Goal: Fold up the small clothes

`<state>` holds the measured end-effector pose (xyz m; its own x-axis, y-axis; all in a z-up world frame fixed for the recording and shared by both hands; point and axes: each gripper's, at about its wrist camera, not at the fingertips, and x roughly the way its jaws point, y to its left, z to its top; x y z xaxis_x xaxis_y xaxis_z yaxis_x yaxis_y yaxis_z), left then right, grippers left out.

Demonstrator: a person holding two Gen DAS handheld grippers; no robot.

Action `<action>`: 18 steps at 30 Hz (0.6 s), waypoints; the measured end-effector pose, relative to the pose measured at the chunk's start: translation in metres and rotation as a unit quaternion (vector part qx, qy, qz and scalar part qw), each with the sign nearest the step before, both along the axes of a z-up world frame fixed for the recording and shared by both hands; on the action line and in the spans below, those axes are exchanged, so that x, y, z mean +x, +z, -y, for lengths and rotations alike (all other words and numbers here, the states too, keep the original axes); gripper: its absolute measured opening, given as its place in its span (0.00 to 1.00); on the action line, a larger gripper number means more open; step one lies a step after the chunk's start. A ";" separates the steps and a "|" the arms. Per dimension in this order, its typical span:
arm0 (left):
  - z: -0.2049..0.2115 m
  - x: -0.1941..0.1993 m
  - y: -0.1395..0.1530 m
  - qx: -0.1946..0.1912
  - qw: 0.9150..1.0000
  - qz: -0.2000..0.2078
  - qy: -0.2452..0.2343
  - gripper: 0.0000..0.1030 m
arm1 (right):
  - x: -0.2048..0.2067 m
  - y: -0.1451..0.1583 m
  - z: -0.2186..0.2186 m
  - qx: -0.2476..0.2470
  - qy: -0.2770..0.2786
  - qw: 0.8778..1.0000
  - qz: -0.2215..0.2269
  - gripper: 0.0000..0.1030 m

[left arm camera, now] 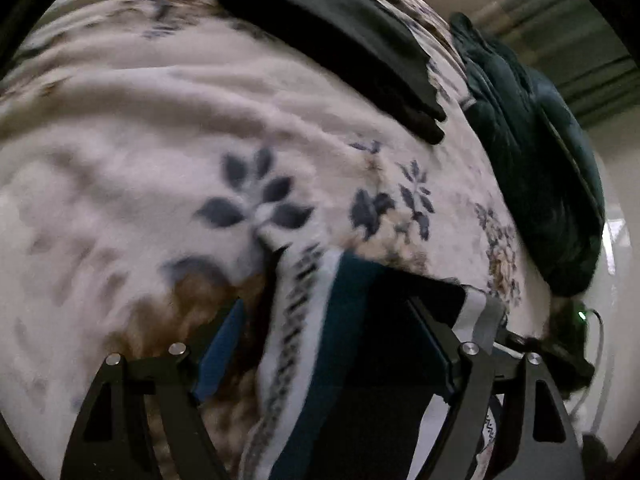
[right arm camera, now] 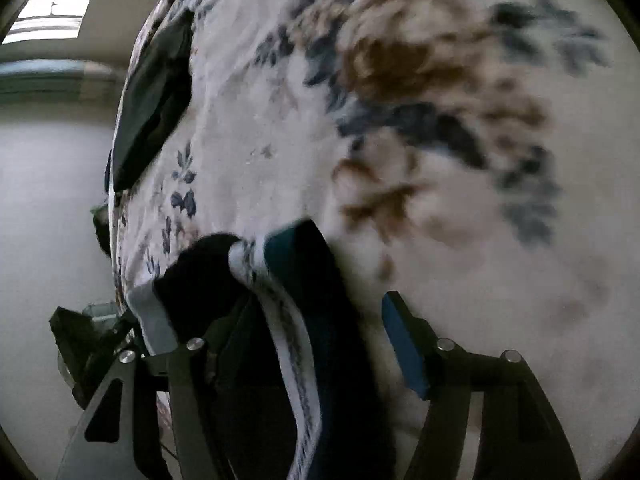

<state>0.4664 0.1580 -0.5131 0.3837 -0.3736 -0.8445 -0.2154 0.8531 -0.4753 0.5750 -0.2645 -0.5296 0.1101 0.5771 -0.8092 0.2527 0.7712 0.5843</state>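
Underwear point(left arm camera: 320, 340), a small dark teal garment with a white waistband printed in dark lettering, lies between the jaws of both grippers on a floral blanket point(left arm camera: 160, 140). In the left wrist view, the left gripper point(left arm camera: 326, 354) has its jaws spread wide, with one blue pad point(left arm camera: 222, 354) resting clear of the cloth on the left side and the other finger against the garment's dark edge on the right; nothing is pinched. In the right wrist view, the right gripper point(right arm camera: 316, 354) is likewise spread, its blue pad point(right arm camera: 404, 354) standing apart from the fabric while the waistband point(right arm camera: 276, 308) curves through the gap. Part of the garment bunches into a dark fold point(right arm camera: 204, 276) near the left finger there.

Farther back on the blanket lies a flat black garment point(left arm camera: 340, 44), already folded by its look, and beside it at the blanket's edge sits a rumpled dark green garment point(left arm camera: 532, 168). Motion blur softens the blanket's blue leaf and brown flower pattern in both views.
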 end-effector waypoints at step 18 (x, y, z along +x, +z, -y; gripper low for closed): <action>-0.030 -0.032 0.006 -0.115 0.993 0.016 0.025 0.73 | -0.018 0.021 0.023 0.045 0.043 0.998 0.008 0.73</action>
<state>0.4348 0.1881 -0.5068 0.4318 -0.5360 -0.7255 -0.2354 0.7095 -0.6643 0.5569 -0.2879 -0.5091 0.0696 0.6558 -0.7518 0.1782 0.7333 0.6561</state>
